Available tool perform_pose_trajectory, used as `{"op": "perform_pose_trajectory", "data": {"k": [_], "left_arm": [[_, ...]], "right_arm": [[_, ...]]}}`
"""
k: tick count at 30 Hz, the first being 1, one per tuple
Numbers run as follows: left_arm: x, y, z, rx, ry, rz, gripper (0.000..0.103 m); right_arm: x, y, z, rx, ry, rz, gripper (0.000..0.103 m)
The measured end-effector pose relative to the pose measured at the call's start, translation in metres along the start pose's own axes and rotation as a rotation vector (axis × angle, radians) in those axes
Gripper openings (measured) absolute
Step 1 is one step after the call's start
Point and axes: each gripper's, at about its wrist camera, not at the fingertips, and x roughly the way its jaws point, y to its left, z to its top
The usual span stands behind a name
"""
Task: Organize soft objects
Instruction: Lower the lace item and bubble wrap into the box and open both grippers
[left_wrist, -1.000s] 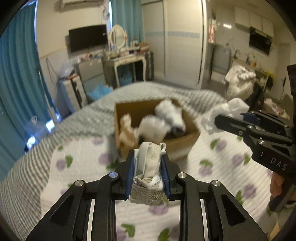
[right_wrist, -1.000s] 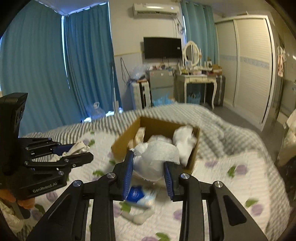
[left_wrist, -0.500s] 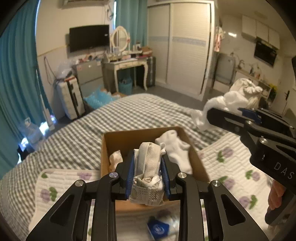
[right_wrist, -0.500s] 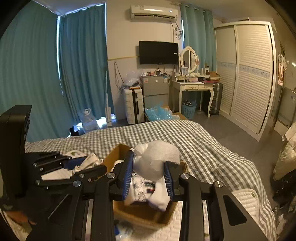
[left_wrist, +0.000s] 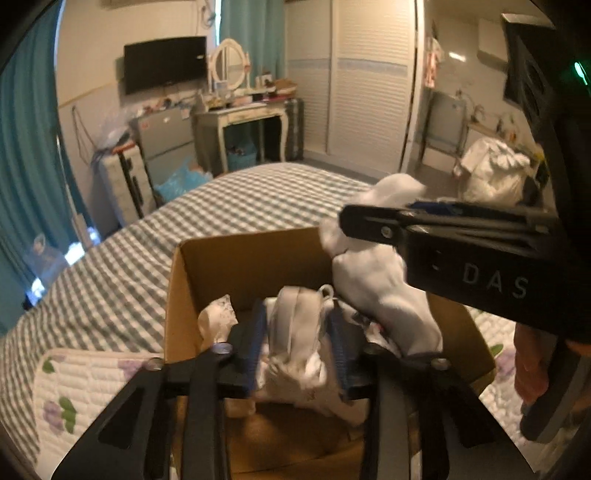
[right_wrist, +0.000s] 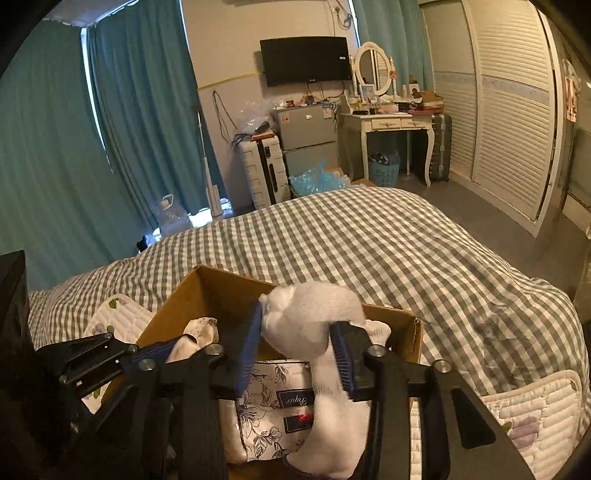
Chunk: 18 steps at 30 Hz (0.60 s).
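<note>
The cardboard box (left_wrist: 236, 266) is pretty packed: white soft stuff and a floral tissue pack (right_wrist: 266, 402) fill most of its floor, so only its near-left corner shows bare bottom. Both tools crowd over the box side by side. Beyond the box, the checkered bed (right_wrist: 388, 251) is open.

Cardboard box (right_wrist: 221, 291) on the bed (right_wrist: 406, 251), soft bundles (left_wrist: 218, 321) inside

Left tool (left_wrist: 297, 343) opening around a white cloth bundle (left_wrist: 295, 332) over the cardboard box (left_wrist: 236, 266)
</note>
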Motion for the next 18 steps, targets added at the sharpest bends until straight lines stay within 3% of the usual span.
{"op": "perform_pose_trajectory", "data": {"k": [2, 6, 9, 13, 18], "left_arm": [[-0.006, -0.003, -0.001, -0.001, -0.009, 0.041, 0.073], [-0.023, -0.002, 0.006, -0.014, -0.01, 0.103, 0.073], [-0.055, 0.002, 0.013, -0.04, -0.048, 0.106, 0.073], [-0.13, -0.001, 0.023, -0.021, -0.159, 0.12, 0.073], [-0.216, -0.005, 0.023, 0.01, -0.287, 0.103, 0.073]], "right_arm": [[-0.006, 0.001, 0.002, -0.007, -0.021, -0.032, 0.064], [-0.035, 0.0, 0.009, 0.022, -0.059, -0.046, 0.066], [-0.069, 0.001, 0.02, 0.023, -0.094, -0.064, 0.066], [-0.139, 0.012, 0.033, -0.018, -0.168, -0.121, 0.067], [-0.215, 0.027, 0.03, -0.052, -0.226, -0.165, 0.075]]}}
